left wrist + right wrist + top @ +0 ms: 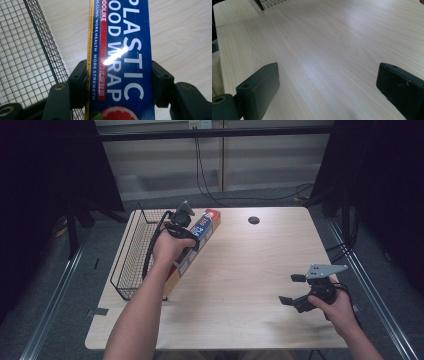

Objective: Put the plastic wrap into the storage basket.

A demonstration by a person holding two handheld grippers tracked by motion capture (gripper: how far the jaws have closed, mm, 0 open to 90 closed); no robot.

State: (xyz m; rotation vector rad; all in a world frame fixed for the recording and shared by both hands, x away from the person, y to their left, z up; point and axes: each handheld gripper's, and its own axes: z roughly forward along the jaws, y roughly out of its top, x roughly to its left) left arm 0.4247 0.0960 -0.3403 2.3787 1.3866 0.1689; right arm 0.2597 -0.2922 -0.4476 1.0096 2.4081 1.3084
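Your left gripper (120,82) clamped the plastic wrap box (122,50) across its width, holding it just beside the wire basket (132,255), presumably for loading; your right gripper (296,290) waited wide open, empty.

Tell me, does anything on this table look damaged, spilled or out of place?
Nothing stands out. The plastic wrap box looks intact, clamped in the left gripper beside the wire basket. The right gripper is open above bare table.

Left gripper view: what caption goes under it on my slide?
Left hand-held gripper clamps a long blue plastic food wrap box beside a black wire basket.
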